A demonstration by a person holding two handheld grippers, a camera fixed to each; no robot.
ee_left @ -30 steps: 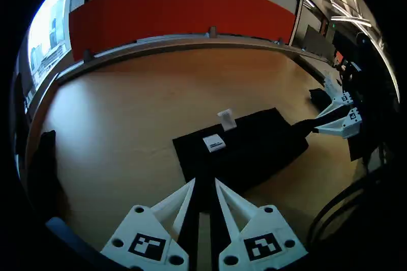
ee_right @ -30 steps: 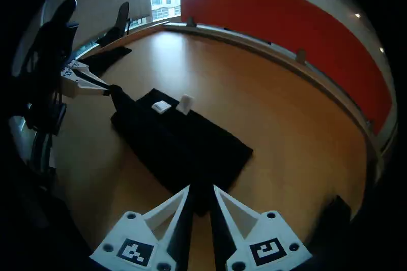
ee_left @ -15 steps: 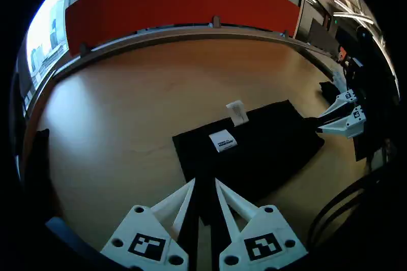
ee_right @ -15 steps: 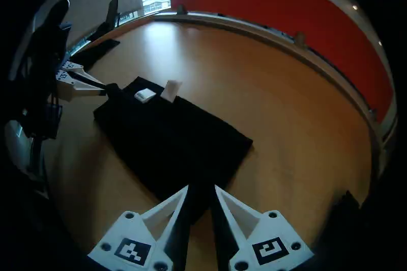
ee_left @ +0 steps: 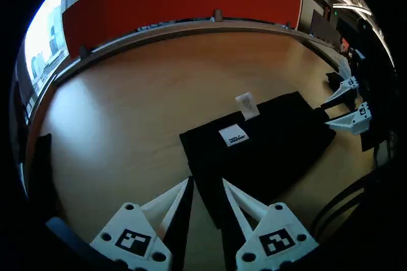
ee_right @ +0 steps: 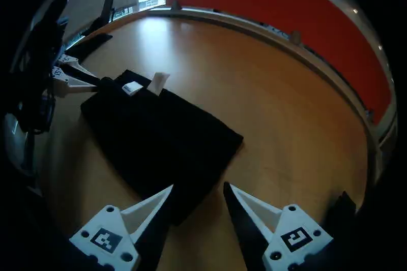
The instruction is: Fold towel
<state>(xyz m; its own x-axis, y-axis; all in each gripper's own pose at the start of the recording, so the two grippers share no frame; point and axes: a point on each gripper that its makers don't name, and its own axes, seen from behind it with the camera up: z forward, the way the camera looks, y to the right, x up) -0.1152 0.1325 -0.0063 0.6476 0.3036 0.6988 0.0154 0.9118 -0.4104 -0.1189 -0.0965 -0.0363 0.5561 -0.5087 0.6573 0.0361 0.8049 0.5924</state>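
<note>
A black towel lies flat on the wooden table, with a white label on top and a white tag sticking up at its far edge. My left gripper is open, and the towel's near corner lies between its fingertips. My right gripper stands wide open over the towel's near edge. In the right gripper view the left gripper sits at the towel's far corner with its fingers apart. In the left gripper view the right gripper shows spread at the opposite end.
A long red partition runs along the table's far edge. A person in dark clothes stands behind the right gripper. Dark chairs stand by the window. Bare wood surrounds the towel.
Both grippers have opened and let go of the towel's corners. The towel has settled flat on the table, and the right gripper's fingers have spread widest.
</note>
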